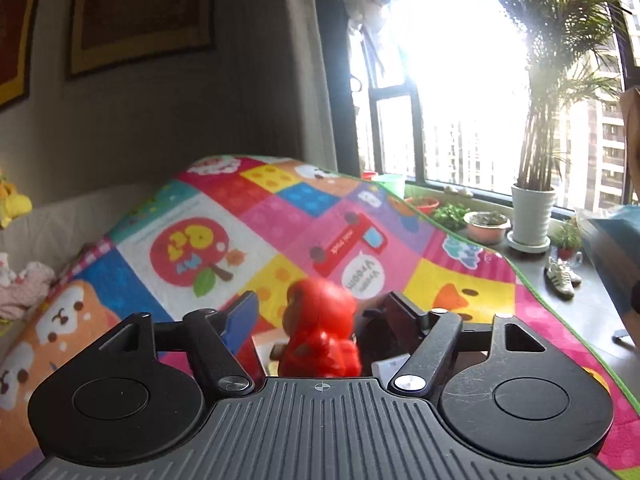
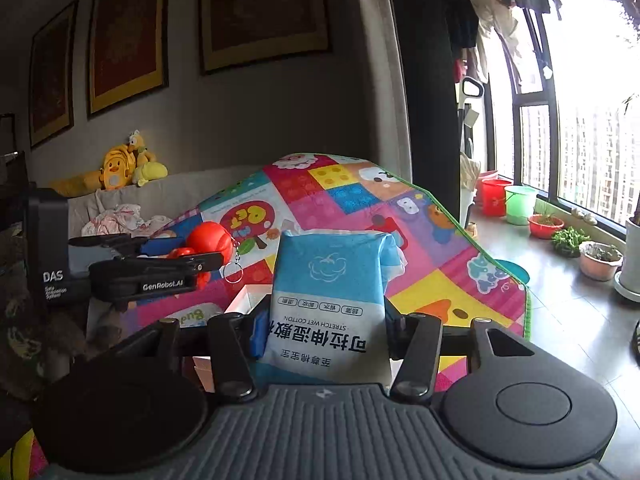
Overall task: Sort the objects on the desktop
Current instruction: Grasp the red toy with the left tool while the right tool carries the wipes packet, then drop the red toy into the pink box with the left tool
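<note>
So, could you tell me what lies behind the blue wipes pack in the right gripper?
Behind the blue wipes pack the colourful play mat spreads out, with a white box edge at its lower left. The mat patches directly behind the pack are covered.

Red toy: blurred, shape unclear; lower part hidden behind body of left gripper; contact with the fingers not possible to tell.
Wipes pack: bottom hidden behind body of right gripper; last printed sign of the big line covered by a finger.
White box: only a corner visible, rest hidden by the pack.
Window: washed out by glare.
Shoes: small, details unclear.
Framed pictures: dark, content unreadable.
</note>
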A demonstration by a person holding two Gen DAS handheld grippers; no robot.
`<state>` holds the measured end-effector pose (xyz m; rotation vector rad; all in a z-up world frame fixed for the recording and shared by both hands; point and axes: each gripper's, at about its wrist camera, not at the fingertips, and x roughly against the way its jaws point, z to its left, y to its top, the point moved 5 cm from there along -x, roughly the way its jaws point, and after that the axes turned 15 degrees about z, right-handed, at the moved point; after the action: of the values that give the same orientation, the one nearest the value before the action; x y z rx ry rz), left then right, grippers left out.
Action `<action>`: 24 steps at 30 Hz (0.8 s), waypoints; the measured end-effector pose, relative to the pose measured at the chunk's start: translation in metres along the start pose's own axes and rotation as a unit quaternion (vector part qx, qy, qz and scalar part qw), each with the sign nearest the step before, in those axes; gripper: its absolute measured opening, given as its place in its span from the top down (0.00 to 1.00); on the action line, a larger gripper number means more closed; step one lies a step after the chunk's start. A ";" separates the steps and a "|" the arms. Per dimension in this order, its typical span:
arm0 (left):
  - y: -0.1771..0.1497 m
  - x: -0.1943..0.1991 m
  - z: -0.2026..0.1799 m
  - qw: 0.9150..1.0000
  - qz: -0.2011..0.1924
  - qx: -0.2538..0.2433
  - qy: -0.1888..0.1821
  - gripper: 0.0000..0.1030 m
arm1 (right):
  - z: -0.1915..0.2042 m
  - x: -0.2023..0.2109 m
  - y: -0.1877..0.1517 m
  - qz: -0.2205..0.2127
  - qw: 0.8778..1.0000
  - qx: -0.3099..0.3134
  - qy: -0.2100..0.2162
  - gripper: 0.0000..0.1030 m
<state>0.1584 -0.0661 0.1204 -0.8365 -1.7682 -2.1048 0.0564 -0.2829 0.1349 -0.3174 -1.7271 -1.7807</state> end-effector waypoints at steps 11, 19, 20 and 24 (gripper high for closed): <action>-0.127 0.015 0.015 0.996 0.086 0.013 -0.009 0.08 | -0.001 -0.056 0.010 0.042 0.999 -0.014 0.018 0.50; -0.162 0.026 0.044 0.990 0.113 0.079 -0.008 0.06 | 0.034 -0.154 0.044 0.102 0.993 0.054 -0.006 0.50; -0.163 0.027 0.047 0.990 0.113 0.082 -0.007 0.06 | 0.040 -0.168 0.046 0.111 0.992 0.063 -0.009 0.50; -0.170 0.029 0.056 0.989 0.115 0.092 -0.004 0.06 | 0.065 -0.203 0.043 0.105 0.986 0.125 -0.022 0.50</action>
<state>0.0568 0.0301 0.0047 -0.9478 -1.7440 -1.7667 0.2224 -0.1632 0.0599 -0.4148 -1.8499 -1.4007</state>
